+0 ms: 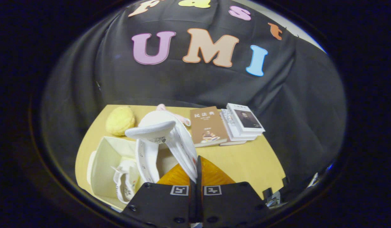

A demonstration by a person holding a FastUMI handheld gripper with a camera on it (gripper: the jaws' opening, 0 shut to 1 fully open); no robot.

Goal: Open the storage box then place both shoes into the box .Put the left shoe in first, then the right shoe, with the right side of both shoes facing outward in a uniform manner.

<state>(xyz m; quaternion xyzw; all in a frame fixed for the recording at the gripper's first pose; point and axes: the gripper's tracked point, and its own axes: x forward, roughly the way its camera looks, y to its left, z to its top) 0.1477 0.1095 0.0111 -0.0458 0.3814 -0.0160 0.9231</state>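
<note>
Far left on the bench (246,161) sits a yellow lumpy soft thing (120,120). Near it, the open storage box (102,164), off-white with stiff thin walls, already holds one white shoe (125,185) lying low inside. The second white shoe (160,142) hangs above the box, smooth leather-like upper, perforated side, padded collar on top. The tongs (197,177) are pressed together on a thin edge of its upper, pinching it. It looks light and floppy, likely to swing; a grip on the firmer heel would probably hold steadier. Farther right lie a brown book (208,126) and a stack of white books (242,123).
</note>
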